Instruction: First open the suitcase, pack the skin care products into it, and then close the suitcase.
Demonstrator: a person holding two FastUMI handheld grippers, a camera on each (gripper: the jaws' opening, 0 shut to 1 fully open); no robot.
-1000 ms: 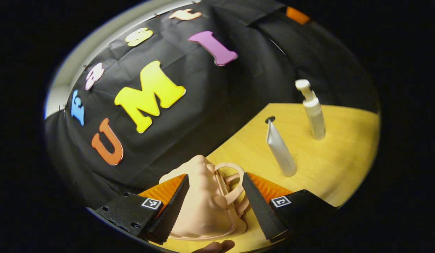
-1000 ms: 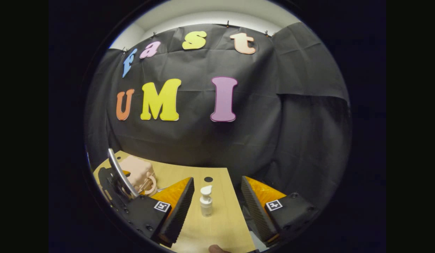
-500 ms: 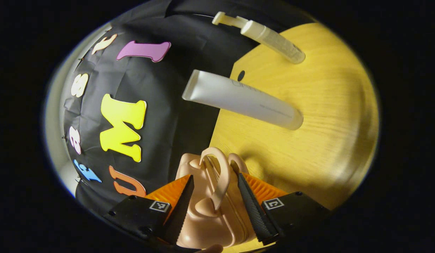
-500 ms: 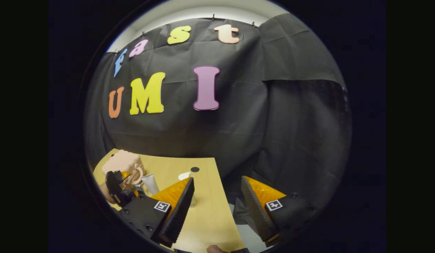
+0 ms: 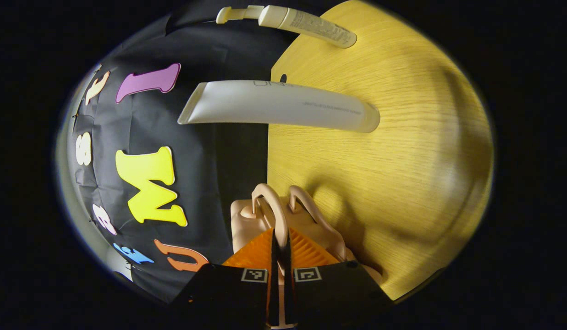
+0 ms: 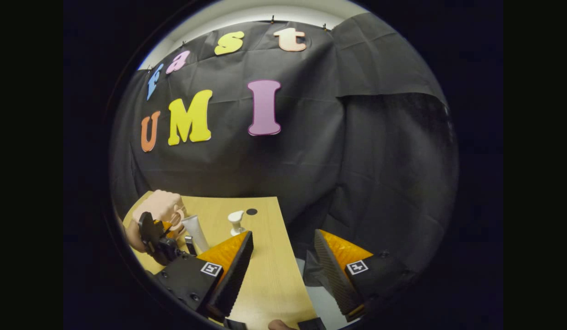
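Your left gripper pinches the suitcase handle at lower centre; your right gripper hangs spread above the desk.

1. This is a staged recording booth, not a lived-in room: black cloth hangs as the wall behind everything, creased and pinned up along its top edge.
2. Above the cloth, a strip of pale plain wall or ceiling peeks through, so the booth sits inside a larger room.
3. A light wood-grain worktop stands against the cloth, with a round dark hole near its back edge, like an office desk.
4. On it stand props: a small peach suitcase, a white tube and a pump bottle, all upright, set well apart.
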